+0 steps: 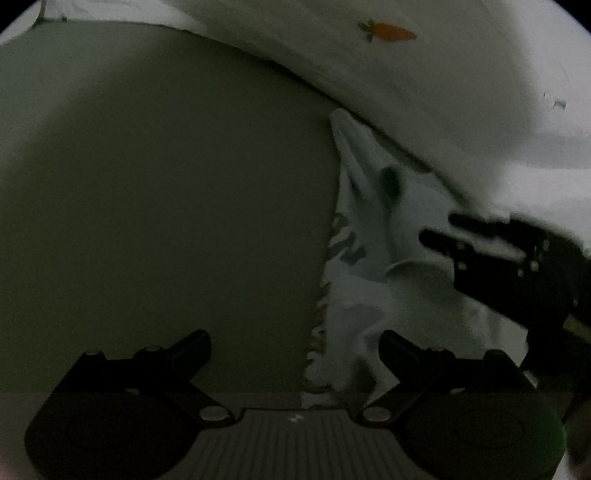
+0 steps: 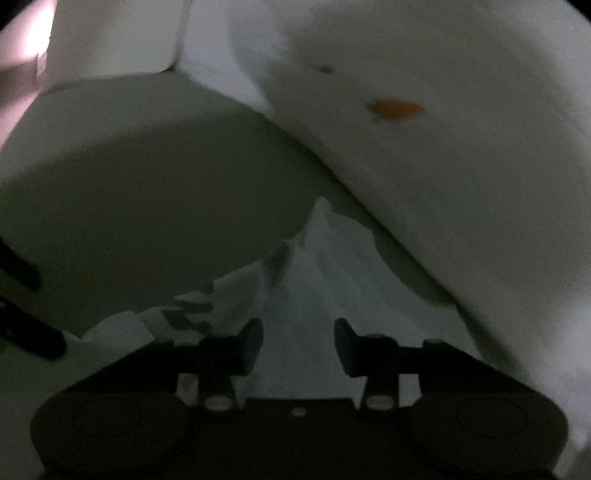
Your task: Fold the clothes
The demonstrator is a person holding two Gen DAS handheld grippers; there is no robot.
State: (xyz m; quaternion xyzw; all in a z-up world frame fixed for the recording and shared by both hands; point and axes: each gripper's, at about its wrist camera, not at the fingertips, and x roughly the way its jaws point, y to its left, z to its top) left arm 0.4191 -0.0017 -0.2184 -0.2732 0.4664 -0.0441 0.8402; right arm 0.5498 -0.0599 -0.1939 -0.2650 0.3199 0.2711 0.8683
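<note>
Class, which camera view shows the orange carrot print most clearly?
The left wrist view: the carrot print is sharp there, orange body and green leaves distinct on the white cloth. In the right wrist view it is only a blurred orange smear.

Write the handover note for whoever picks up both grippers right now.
Left gripper: open, empty, over the green surface beside the garment.
Right gripper: jaws apart over the garment, no grip visible.
Pale printed garment: crumpled on the surface, next to white bedding with a carrot print.
Done: no fold visible.
Left: spread it flat, then fold.
</note>
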